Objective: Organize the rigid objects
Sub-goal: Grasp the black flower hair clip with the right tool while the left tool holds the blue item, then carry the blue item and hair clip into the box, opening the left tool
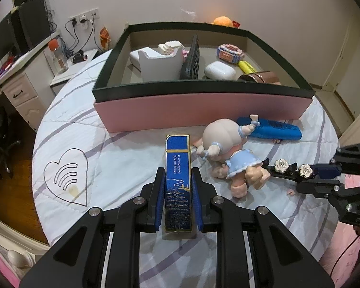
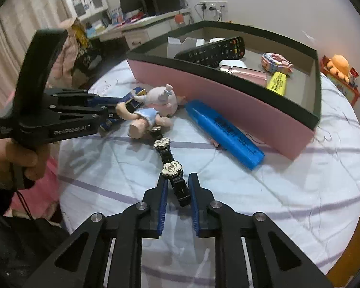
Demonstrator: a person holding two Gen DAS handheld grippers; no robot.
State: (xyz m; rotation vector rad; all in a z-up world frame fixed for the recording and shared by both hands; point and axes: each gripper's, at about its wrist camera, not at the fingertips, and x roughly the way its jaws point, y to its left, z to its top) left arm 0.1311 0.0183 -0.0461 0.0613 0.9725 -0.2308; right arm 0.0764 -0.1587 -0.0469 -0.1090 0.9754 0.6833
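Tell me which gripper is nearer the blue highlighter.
Right. The right gripper, shut on the flower hair clip, sits just short of the highlighter; the left gripper, holding the blue lighter, is beyond the doll.

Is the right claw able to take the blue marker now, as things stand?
Probably not yet: the right claw is shut on the black flower hair clip. The blue marker lies uncovered beside the pink box, so the path looks free once the clip is put away.
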